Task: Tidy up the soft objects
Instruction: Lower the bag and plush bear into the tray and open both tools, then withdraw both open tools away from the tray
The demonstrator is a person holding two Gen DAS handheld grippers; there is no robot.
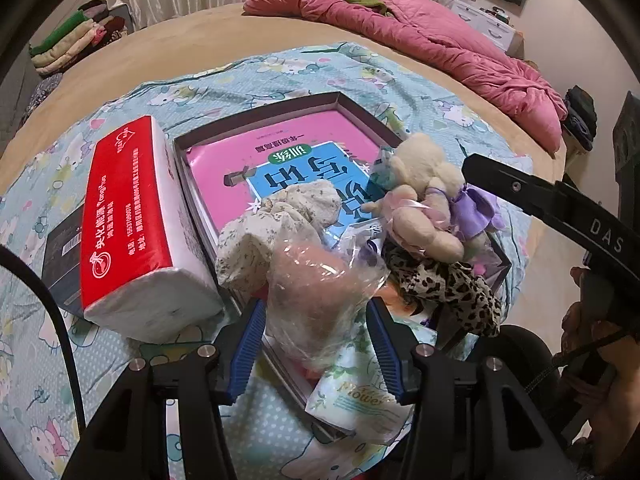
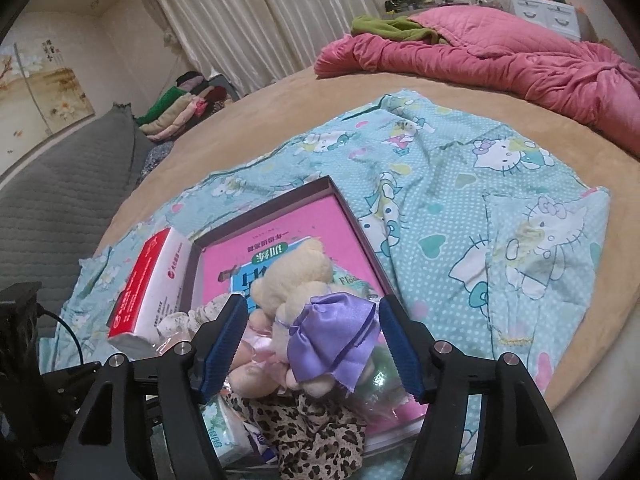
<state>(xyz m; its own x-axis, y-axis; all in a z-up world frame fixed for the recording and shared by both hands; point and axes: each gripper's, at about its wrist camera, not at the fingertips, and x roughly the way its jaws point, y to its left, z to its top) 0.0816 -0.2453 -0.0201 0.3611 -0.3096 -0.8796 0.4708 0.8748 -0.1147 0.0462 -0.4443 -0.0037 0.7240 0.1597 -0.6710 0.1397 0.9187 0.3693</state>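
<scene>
A shallow dark box (image 1: 256,114) (image 2: 348,208) with a pink book inside lies on a Hello Kitty cloth. Soft things are piled at its near end: a clear plastic bag with something pink inside (image 1: 316,292), a floral cloth bundle (image 1: 276,224), a cream teddy bear with a purple bow (image 1: 424,196) (image 2: 304,292), and a leopard-print cloth (image 1: 448,284) (image 2: 320,436). My left gripper (image 1: 316,356) is open, its blue pads on either side of the plastic bag. My right gripper (image 2: 312,352) is open around the teddy bear and its bow.
A red and white tissue pack (image 1: 132,224) (image 2: 148,292) leans on the box's left side over a dark box (image 1: 60,264). A small floral tissue packet (image 1: 356,404) lies near. A pink quilt (image 2: 500,52) and folded clothes (image 2: 180,108) are beyond.
</scene>
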